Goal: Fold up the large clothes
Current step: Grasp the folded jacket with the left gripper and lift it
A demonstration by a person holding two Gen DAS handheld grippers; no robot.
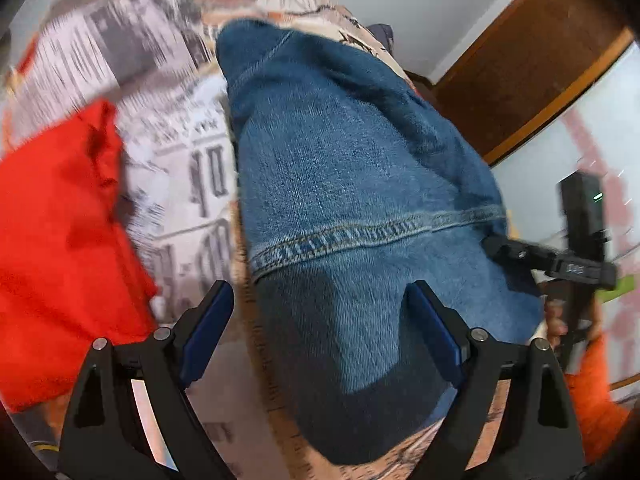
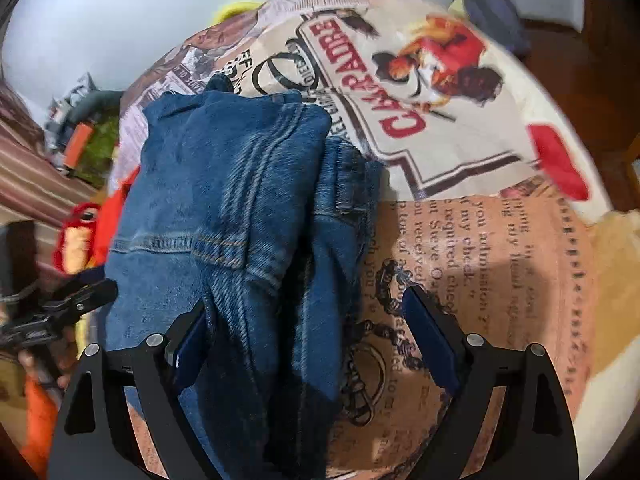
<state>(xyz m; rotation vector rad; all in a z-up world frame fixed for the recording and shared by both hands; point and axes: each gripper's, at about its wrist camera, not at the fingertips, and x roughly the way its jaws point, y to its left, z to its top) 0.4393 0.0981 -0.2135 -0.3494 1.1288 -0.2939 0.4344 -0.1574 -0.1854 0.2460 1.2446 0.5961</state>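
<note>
Now both grippers hang released over the bunched blue denim jeans [image 1: 360, 184]: left gripper [image 1: 320, 332], right gripper [image 2: 308, 336]. Best to pinch only the near hem edges, clear of the printed newspaper-pattern bedsheet [image 2: 500, 248], then draw the jeans flat.

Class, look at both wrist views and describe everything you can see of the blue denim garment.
The blue denim garment is faded, with double-stitched seams and a hem band. It lies bunched and partly folded in thick layers on the printed bedcover, a red cloth to one side. Both open grippers, left and right, straddle its near end; neither clearly pinches it.
</note>
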